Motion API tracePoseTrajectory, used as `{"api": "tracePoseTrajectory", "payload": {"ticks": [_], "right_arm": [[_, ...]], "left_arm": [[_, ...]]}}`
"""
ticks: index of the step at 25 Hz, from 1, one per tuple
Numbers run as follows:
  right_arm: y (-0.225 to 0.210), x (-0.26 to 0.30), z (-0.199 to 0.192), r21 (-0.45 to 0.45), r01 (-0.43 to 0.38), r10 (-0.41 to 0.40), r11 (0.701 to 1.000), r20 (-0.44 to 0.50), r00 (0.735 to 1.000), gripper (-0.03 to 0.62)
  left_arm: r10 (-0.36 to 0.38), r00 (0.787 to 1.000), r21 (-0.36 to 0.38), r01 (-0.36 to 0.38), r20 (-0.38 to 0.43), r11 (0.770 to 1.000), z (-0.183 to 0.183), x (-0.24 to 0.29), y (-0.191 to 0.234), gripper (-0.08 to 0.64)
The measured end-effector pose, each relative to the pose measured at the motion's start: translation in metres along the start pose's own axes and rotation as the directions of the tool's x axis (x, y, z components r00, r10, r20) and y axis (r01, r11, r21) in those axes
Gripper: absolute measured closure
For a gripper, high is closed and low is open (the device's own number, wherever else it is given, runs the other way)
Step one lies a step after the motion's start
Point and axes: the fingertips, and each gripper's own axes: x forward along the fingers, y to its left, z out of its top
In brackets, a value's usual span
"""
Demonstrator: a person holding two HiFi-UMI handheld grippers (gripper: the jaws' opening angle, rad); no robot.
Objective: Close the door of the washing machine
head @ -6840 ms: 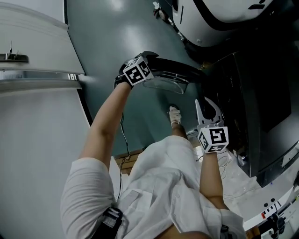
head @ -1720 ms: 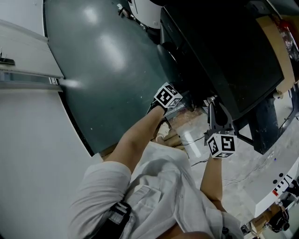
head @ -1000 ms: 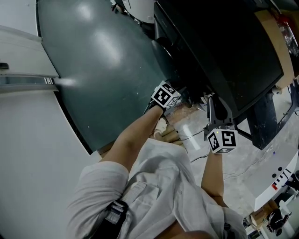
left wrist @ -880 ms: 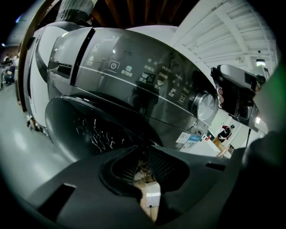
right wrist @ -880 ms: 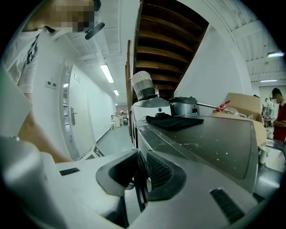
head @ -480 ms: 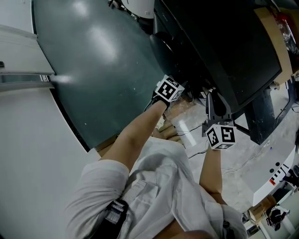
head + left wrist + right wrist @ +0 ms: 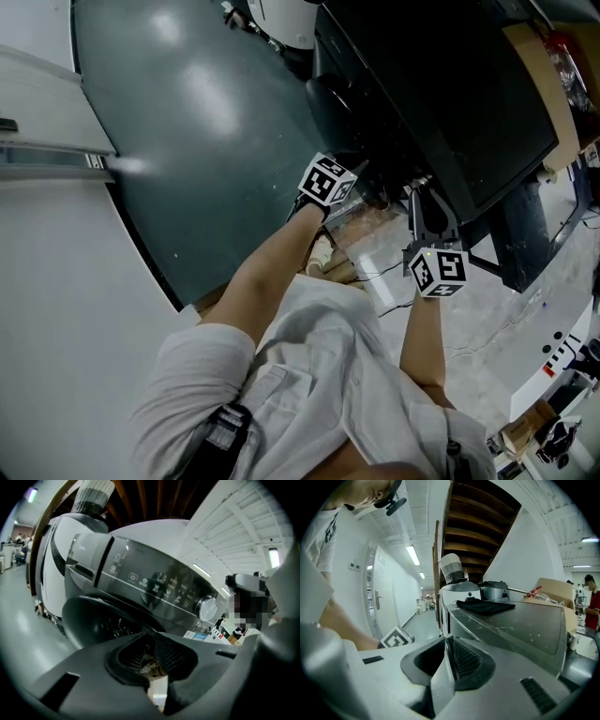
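The dark washing machine (image 7: 441,103) fills the upper right of the head view. Its round dark door (image 7: 93,620) lies against the machine's front below the control panel (image 7: 159,585) and looks closed; the same door (image 7: 328,94) shows as a bulge in the head view. My left gripper (image 7: 364,187) hovers low in front of the machine, short of the door, pointing at it. In its own view the left gripper (image 7: 149,660) has its jaws a narrow slit apart with nothing between them. My right gripper (image 7: 419,195) stays beside the machine's front, and in its own view the right gripper (image 7: 447,644) is shut and empty.
A white cabinet (image 7: 56,281) stands at the left, with grey-green floor (image 7: 206,122) between it and the machine. Cardboard and clear plastic (image 7: 375,253) lie on the floor by my feet. A black cloth (image 7: 485,605) and a cardboard box (image 7: 553,590) rest on the machine's top.
Several seconds ago the door stood open with my left gripper on it; now it lies against the machine. In the last second my left gripper rose slightly. The right gripper kept still.
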Motion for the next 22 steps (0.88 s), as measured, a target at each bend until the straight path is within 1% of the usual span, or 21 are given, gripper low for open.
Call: {"api": "tracePoseTrajectory", "payload": {"ticks": [3, 5, 7, 9, 11, 12, 16, 19, 21, 22], "right_arm": [[0.007, -0.007, -0.005, 0.008, 0.001, -0.001, 1.0, -0.007, 1.0, 0.514], [0.011, -0.011, -0.007, 0.02, 0.003, -0.003, 1.0, -0.006, 1.0, 0.514], [0.014, -0.013, -0.009, 0.031, 0.002, -0.002, 1.0, -0.003, 1.0, 0.514], [0.018, -0.015, -0.011, 0.048, 0.002, -0.002, 0.999, 0.006, 1.0, 0.514], [0.025, -0.019, -0.011, 0.06, 0.0, -0.001, 0.998, 0.018, 1.0, 0.514], [0.029, -0.022, -0.009, 0.058, -0.004, 0.002, 0.998, 0.025, 1.0, 0.514], [0.051, -0.031, 0.003, 0.019, -0.038, 0.037, 0.999, 0.043, 0.998, 0.515], [0.064, -0.04, 0.015, -0.011, -0.052, 0.053, 0.999, 0.063, 0.997, 0.518], [0.069, -0.048, 0.022, -0.031, -0.051, 0.053, 0.998, 0.076, 0.996, 0.535], [0.071, -0.051, 0.026, -0.043, -0.049, 0.052, 0.998, 0.084, 0.995, 0.545]], "left_arm": [[0.044, 0.996, 0.008, -0.045, 0.077, 0.999, 0.011, -0.048, 0.014, 0.5], [0.085, 0.989, 0.022, -0.088, 0.125, 0.996, 0.017, -0.089, 0.027, 0.5], [0.136, 0.976, 0.037, -0.145, 0.173, 0.989, 0.021, -0.139, 0.043, 0.502], [0.195, 0.956, 0.047, -0.211, 0.221, 0.976, 0.024, -0.193, 0.059, 0.502], [0.256, 0.927, 0.045, -0.278, 0.274, 0.96, 0.026, -0.248, 0.07, 0.502], [0.284, 0.909, 0.036, -0.309, 0.305, 0.951, 0.027, -0.274, 0.073, 0.502], [0.376, 0.821, -0.028, -0.404, 0.429, 0.914, 0.033, -0.364, 0.073, 0.502], [0.401, 0.765, -0.047, -0.44, 0.504, 0.897, 0.04, -0.41, 0.059, 0.502], [0.399, 0.734, -0.059, -0.443, 0.549, 0.895, 0.043, -0.432, 0.046, 0.502], [0.394, 0.722, -0.06, -0.441, 0.569, 0.896, 0.045, -0.441, 0.04, 0.502]]}}
